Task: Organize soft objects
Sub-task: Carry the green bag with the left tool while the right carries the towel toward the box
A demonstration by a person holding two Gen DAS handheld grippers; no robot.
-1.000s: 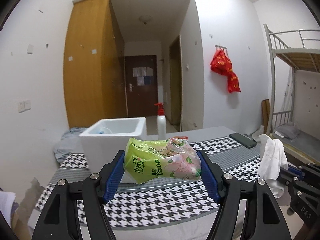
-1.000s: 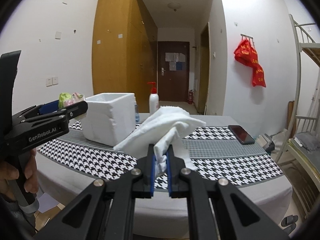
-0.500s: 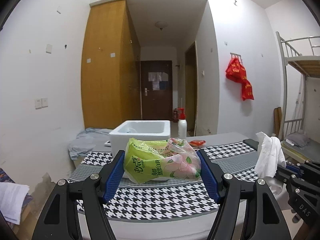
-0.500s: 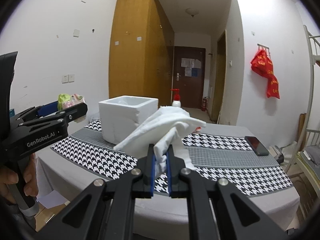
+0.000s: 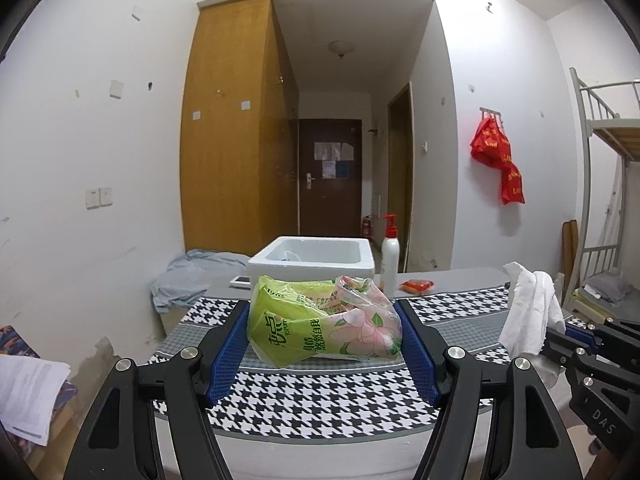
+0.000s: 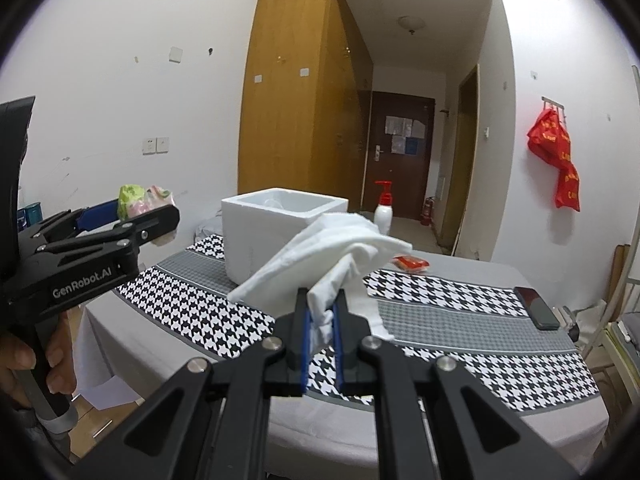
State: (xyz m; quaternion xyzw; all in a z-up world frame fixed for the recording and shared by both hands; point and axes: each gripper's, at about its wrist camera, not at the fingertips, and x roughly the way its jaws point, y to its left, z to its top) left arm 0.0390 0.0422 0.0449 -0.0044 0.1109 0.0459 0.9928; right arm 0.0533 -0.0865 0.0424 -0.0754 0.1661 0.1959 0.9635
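You have drawn both hands back: the foam box (image 5: 312, 258) looks farther off than a second ago, so neither soft thing is near it yet. Your left tool (image 5: 324, 344) pinches the one green tissue pack (image 5: 320, 326) between its blue pads, held above the table (image 5: 320, 396). Your right tool (image 6: 321, 322), pressed nearly together, grips the one white cloth (image 6: 332, 248), also in the air. On the table: one box, one pump bottle (image 5: 390, 258), one red packet (image 5: 416, 286), one phone (image 6: 536, 307).
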